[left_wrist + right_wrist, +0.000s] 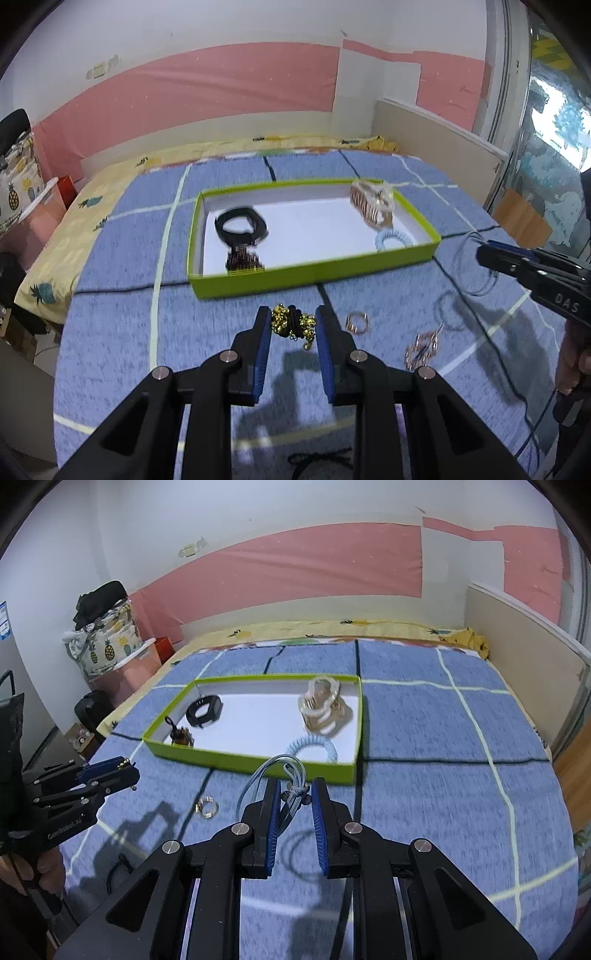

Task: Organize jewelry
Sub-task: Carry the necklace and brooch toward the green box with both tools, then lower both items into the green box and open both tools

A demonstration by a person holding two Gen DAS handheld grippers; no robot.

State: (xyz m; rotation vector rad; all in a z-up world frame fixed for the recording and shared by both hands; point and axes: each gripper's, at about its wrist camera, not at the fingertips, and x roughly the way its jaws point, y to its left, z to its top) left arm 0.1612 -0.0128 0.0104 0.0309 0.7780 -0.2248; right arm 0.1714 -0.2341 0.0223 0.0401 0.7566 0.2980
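Observation:
My left gripper (pixel 293 314) is shut on a bundle of gold beads and black cord (pixel 293 325), held just above the blue blanket in front of the green tray (pixel 314 277). In the right wrist view the left gripper (pixel 129 770) shows at the left with a bit of gold at its tip. My right gripper (pixel 295 784) is shut on a thin blue-grey cord necklace (pixel 273 775) whose loops hang near the tray's front wall (pixel 229 760). The right gripper (pixel 484 253) also appears at the right of the left wrist view, with the cord loops (pixel 476 266) dangling.
The tray holds a black band (pixel 240 227), a dark beaded piece (pixel 242 260), stacked rose-and-clear bangles (pixel 371 203) and a pale blue coil tie (pixel 393 240). On the blanket lie a gold ring (pixel 356 322), rose-gold earrings (pixel 421 349) and black cord (pixel 317 461).

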